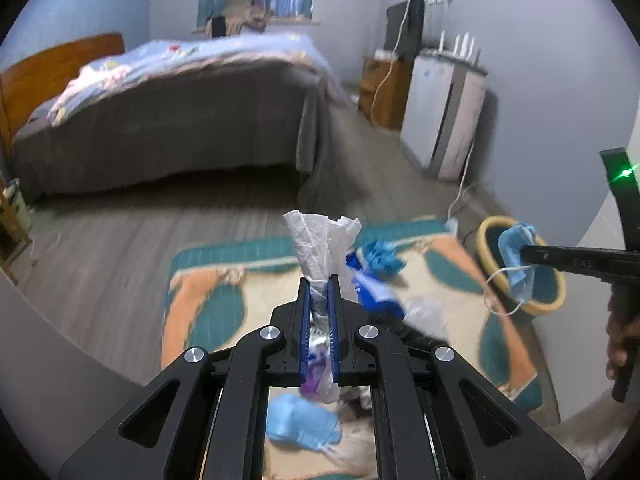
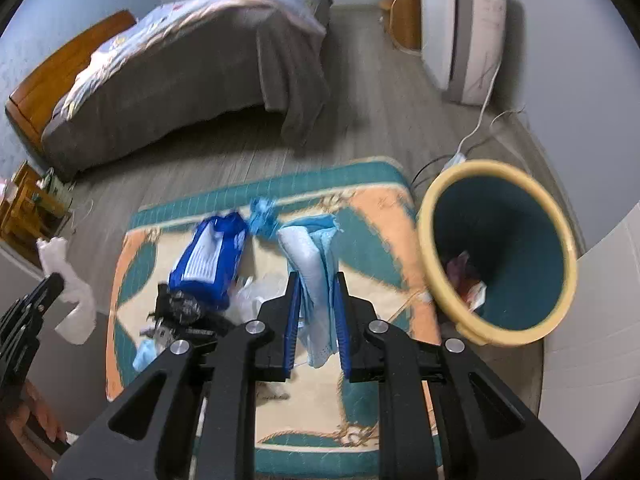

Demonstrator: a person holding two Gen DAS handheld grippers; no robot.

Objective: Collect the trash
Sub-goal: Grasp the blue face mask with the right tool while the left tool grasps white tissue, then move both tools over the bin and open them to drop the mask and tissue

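Left gripper (image 1: 319, 280) pinched a crumpled white plastic bag (image 1: 322, 242) above the patterned rug (image 1: 208, 280), while right gripper (image 2: 316, 280) clamped a blue face mask (image 2: 316, 252) just beside the yellow-rimmed bin (image 2: 500, 252)

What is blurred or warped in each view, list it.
Left wrist view: rug and blue packet smeared by motion, left tool sharp, walls bowed by fisheye. Right wrist view: bin rim and bed soft, face mask in right tool fairly crisp.
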